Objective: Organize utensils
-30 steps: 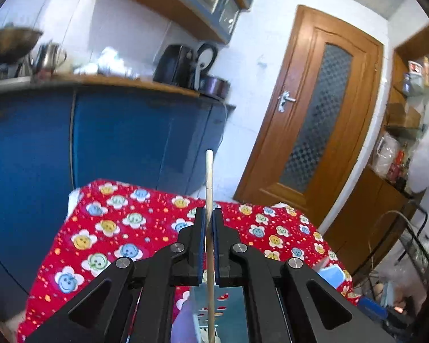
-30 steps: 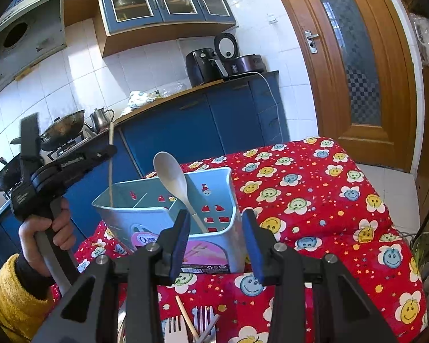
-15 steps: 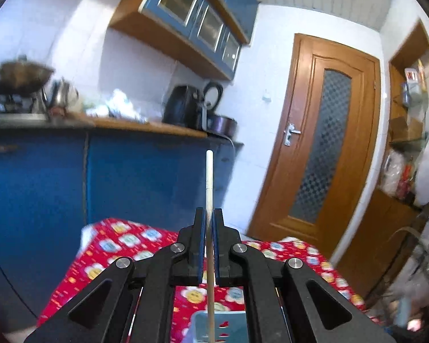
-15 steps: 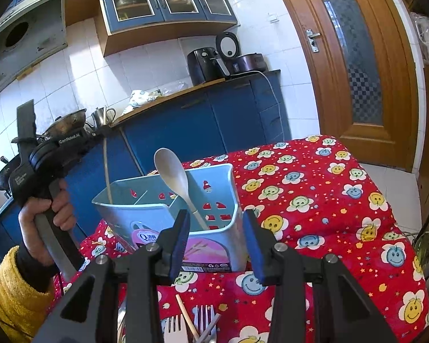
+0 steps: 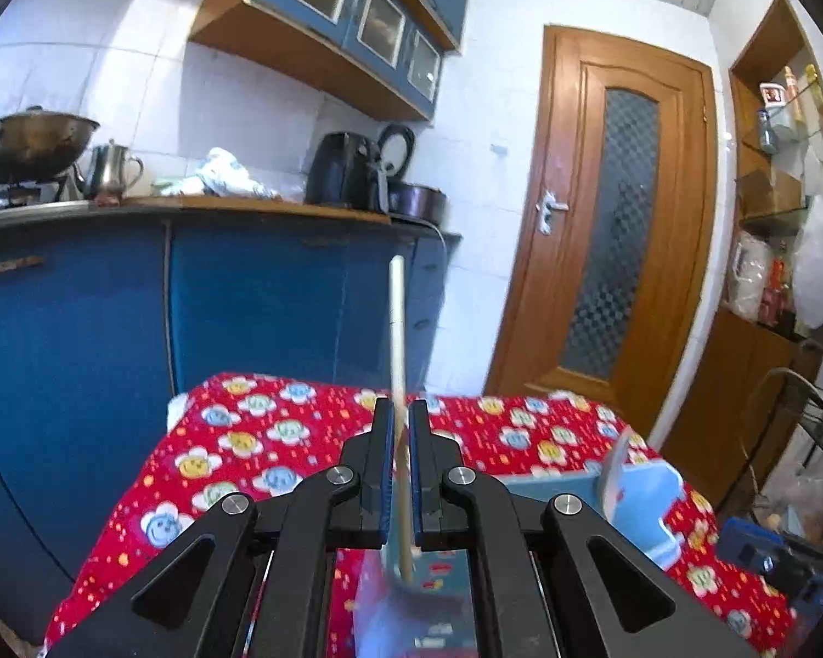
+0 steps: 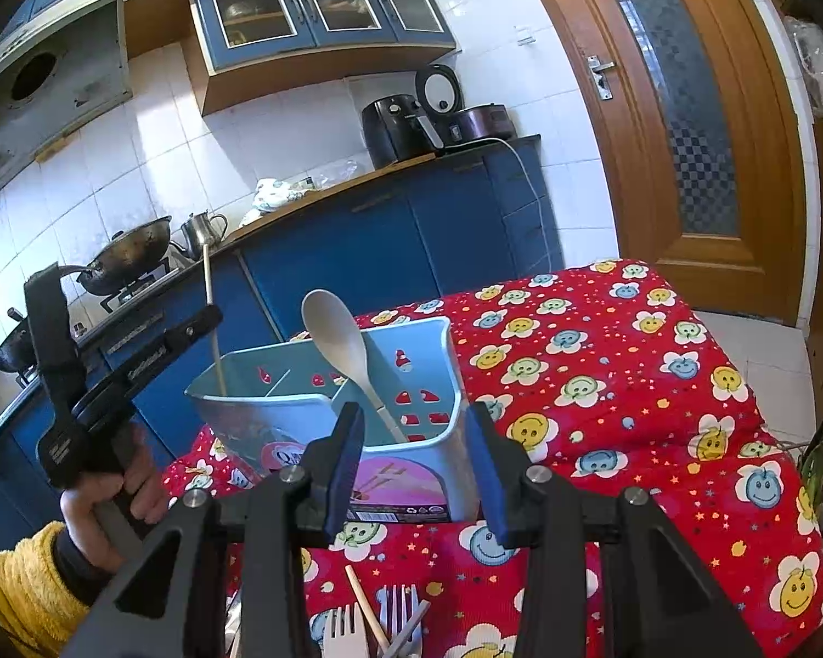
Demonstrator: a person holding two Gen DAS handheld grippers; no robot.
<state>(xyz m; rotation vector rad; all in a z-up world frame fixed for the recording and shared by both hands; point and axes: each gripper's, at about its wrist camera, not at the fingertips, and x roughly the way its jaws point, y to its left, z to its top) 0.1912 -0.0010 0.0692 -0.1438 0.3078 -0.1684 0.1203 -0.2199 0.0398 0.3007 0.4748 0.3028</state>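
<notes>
Two blue pads of the left gripper (image 5: 402,466) pinch a thin wooden chopstick (image 5: 398,362), standing upright at the left of the frame, its low end inside the blue holder (image 6: 323,411). The right gripper (image 6: 417,466) waits low in the middle, fingers apart and holding nothing. A wooden spoon (image 6: 345,351) leans in the holder on the red tablecloth (image 6: 603,384).

White tiled wall (image 5: 247,109), blue cabinets (image 5: 247,301), wooden door (image 5: 620,230), red flowered tablecloth (image 6: 631,373).
</notes>
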